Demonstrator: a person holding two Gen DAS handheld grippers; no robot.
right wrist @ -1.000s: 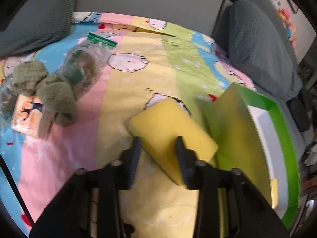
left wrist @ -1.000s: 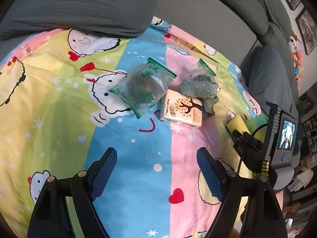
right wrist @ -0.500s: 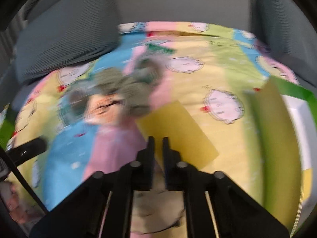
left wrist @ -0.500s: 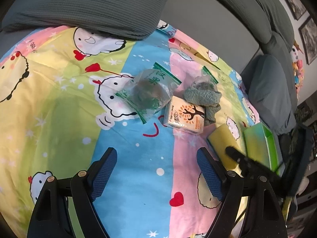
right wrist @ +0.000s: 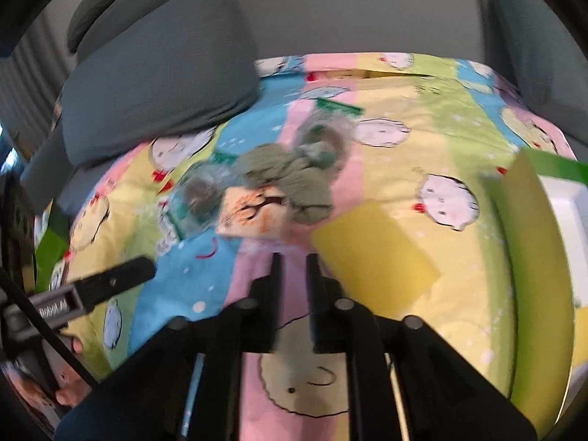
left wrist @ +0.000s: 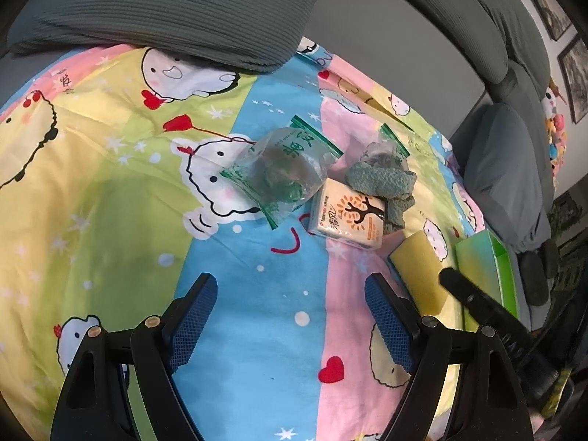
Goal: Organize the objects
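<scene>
On the cartoon blanket [left wrist: 110, 183] lie a clear zip bag [left wrist: 283, 172], a tissue pack with a tree print [left wrist: 349, 217], a green knitted cloth [left wrist: 386, 180] over a second zip bag [left wrist: 389, 145], and a yellow sponge [left wrist: 419, 275]. A green box [left wrist: 485, 268] stands at the right. My left gripper [left wrist: 290, 316] is open above the blanket, short of the tissue pack. My right gripper [right wrist: 292, 268] is nearly shut and empty, just left of the sponge [right wrist: 371, 253]. The cloth [right wrist: 294, 180], tissue pack [right wrist: 250, 213] and box [right wrist: 529, 257] show blurred there.
A grey pillow [left wrist: 176, 7] lies at the back left and grey sofa cushions [left wrist: 507, 169] at the right. The right gripper's finger [left wrist: 477, 301] crosses the left view's lower right. The left gripper's finger [right wrist: 95, 290] shows at the right view's left.
My right gripper has let go of the yellow sponge, pulled back and swung left with its jaws closing. The sponge now lies on the blanket by the box. The left gripper barely moved.
</scene>
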